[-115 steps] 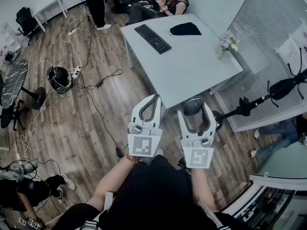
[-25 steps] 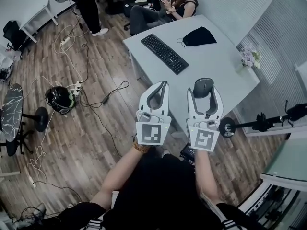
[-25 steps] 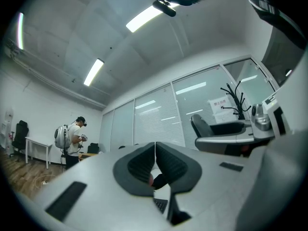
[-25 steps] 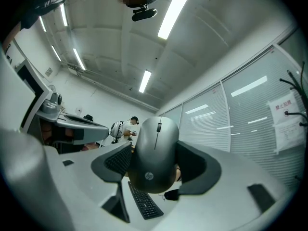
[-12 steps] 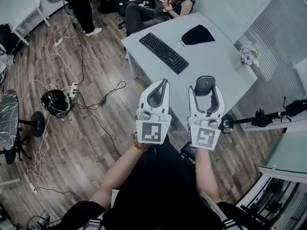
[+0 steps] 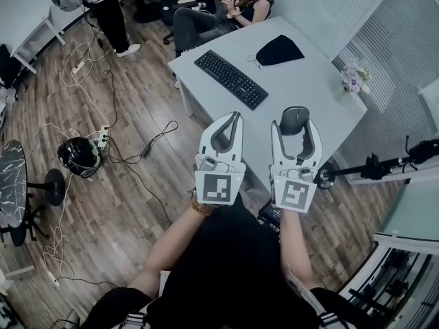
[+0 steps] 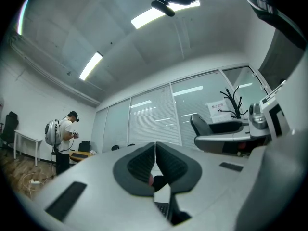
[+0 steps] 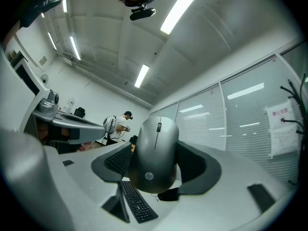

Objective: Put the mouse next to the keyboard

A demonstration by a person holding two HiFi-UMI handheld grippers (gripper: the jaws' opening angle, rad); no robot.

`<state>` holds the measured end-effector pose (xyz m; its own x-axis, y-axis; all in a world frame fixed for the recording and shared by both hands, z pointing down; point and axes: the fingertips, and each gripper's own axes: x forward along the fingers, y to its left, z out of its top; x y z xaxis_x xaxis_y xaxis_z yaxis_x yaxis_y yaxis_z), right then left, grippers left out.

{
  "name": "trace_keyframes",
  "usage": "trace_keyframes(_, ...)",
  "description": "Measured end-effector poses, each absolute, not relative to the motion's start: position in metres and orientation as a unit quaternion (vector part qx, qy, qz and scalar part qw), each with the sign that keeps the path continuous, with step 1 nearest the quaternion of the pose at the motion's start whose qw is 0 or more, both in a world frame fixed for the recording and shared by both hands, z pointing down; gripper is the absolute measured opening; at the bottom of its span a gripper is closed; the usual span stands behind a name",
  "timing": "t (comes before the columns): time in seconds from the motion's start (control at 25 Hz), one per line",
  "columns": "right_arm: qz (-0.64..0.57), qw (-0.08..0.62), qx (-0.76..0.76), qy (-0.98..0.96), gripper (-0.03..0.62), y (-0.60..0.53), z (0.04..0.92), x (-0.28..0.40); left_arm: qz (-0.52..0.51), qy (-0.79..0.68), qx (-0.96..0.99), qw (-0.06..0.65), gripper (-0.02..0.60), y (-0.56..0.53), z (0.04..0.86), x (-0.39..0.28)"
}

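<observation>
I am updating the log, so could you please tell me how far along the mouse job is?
Done: the mouse is picked up, with the right gripper jaws shut on it. In hand: it is held in the air, seemingly by the near edge of the white table. Left: carry it to the black keyboard farther along the table and set it down beside it. The left gripper is shut and empty.

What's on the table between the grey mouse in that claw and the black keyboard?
Nothing: in the head view only bare white tabletop separates the grey computer mouse, held in the right claw, from the flat black keyboard.
</observation>
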<state>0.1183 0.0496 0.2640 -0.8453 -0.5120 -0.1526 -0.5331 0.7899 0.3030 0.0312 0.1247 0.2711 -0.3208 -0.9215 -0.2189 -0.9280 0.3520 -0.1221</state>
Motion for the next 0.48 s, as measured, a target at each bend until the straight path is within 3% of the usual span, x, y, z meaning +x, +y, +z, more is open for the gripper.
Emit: trace_keyframes(0.48, 0.161, 0.030, -0.298, 0.940, 0.298, -0.006, 0.273, 0.093, 0.003, 0.799, -0.588, 0.128, 0.012, 0.065, 0.280, 0.003)
